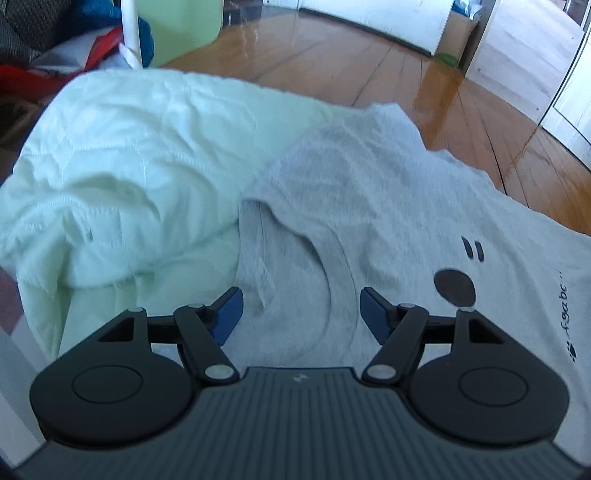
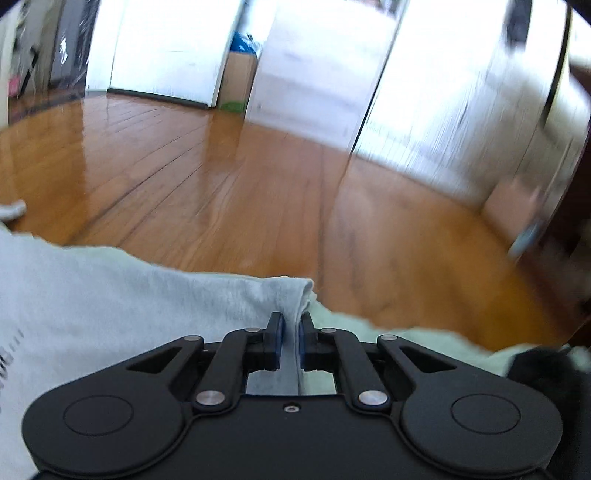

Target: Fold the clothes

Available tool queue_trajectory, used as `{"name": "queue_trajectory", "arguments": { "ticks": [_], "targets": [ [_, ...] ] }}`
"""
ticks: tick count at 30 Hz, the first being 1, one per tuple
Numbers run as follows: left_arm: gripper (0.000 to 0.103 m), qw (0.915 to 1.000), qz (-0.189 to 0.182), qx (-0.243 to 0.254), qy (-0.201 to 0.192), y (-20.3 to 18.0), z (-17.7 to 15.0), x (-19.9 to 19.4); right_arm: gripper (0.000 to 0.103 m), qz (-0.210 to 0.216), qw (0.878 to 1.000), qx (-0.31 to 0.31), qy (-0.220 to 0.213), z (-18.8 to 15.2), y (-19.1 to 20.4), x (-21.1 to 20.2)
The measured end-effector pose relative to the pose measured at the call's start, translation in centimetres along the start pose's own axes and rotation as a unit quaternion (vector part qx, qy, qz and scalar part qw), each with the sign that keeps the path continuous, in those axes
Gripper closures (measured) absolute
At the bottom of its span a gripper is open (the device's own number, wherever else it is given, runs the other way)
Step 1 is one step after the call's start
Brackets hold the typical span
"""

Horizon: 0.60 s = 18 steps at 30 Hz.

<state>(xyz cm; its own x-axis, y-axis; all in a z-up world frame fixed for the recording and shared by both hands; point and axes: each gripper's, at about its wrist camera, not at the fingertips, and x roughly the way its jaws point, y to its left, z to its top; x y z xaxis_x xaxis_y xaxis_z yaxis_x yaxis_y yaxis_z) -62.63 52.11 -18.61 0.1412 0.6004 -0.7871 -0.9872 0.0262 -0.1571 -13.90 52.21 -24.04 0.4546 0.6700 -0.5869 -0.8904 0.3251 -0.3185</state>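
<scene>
A light grey T-shirt (image 1: 388,206) with a black printed face and small lettering lies spread on a pale green quilt (image 1: 122,155). My left gripper (image 1: 301,314) is open and empty, hovering just over the shirt's collar opening, its blue pads on either side of the neckline. In the right wrist view my right gripper (image 2: 291,338) is shut on a pinched fold at the edge of the grey shirt (image 2: 122,295), which stretches away to the left. The view is blurred.
The quilt (image 2: 413,339) ends just beyond both grippers, with a glossy wooden floor (image 2: 229,184) below. A white pole (image 1: 131,33) and a heap of coloured clothes (image 1: 55,44) stand at the far left. White doors and a cardboard box (image 2: 238,81) line the far wall.
</scene>
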Motion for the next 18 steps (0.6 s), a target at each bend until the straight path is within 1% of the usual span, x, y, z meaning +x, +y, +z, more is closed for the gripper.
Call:
{"name": "queue_trajectory", "arguments": {
  "ticks": [2,4,6,7,8,9,10,11,12,13,14,15,18],
  "targets": [
    [0.034,0.9999,0.005,-0.008,-0.005,0.0,0.2,0.3,0.094,-0.024,0.999,-0.041,0.000,-0.4,1.1,0.2],
    [0.034,0.9998,0.011,-0.014,-0.009,0.1,0.5,0.7,0.094,-0.021,0.997,-0.065,0.024,-0.6,1.5,1.2],
    [0.031,0.9993,0.029,-0.017,-0.015,0.1,0.7,1.1,0.078,-0.021,0.996,-0.079,0.036,-0.4,1.8,1.3],
    [0.023,0.9988,0.043,-0.018,-0.014,0.2,0.8,1.4,0.069,-0.019,0.995,-0.084,0.041,-0.3,1.9,1.2],
    [0.019,0.9981,0.057,-0.021,-0.012,0.3,0.8,1.7,0.069,-0.014,0.995,-0.086,0.045,-0.2,1.9,1.1],
    [0.019,0.9977,0.061,-0.027,-0.008,0.6,0.8,2.0,0.071,0.005,0.996,-0.075,0.045,-0.2,1.6,0.8],
    [0.019,0.9977,0.057,-0.036,-0.003,1.0,0.7,2.2,0.081,0.023,0.997,-0.064,0.045,-0.2,1.3,0.6],
    [0.022,0.9976,0.052,-0.044,0.002,1.4,0.6,2.4,0.101,0.044,0.997,-0.050,0.044,-0.3,0.9,0.3],
    [0.025,0.9978,0.044,-0.050,0.002,1.6,0.4,2.5,0.103,0.074,0.996,-0.026,0.041,-0.4,0.4,0.0],
    [0.033,0.9981,0.032,-0.053,-0.001,1.8,0.2,2.4,0.103,0.096,0.995,-0.004,0.037,-0.4,-0.1,-0.3],
    [0.037,0.9983,0.031,-0.049,-0.003,1.8,0.0,2.3,0.103,0.090,0.996,0.005,0.028,-0.5,-0.2,-0.6],
    [0.037,0.9985,0.041,-0.036,-0.005,1.6,-0.1,2.2,0.103,0.082,0.996,0.012,0.019,-0.5,-0.4,-0.9],
    [0.037,0.9977,0.066,-0.002,-0.016,0.9,-0.1,1.9,0.103,0.043,0.999,0.009,-0.020,-0.2,-1.2,-1.7]
  ]
}}
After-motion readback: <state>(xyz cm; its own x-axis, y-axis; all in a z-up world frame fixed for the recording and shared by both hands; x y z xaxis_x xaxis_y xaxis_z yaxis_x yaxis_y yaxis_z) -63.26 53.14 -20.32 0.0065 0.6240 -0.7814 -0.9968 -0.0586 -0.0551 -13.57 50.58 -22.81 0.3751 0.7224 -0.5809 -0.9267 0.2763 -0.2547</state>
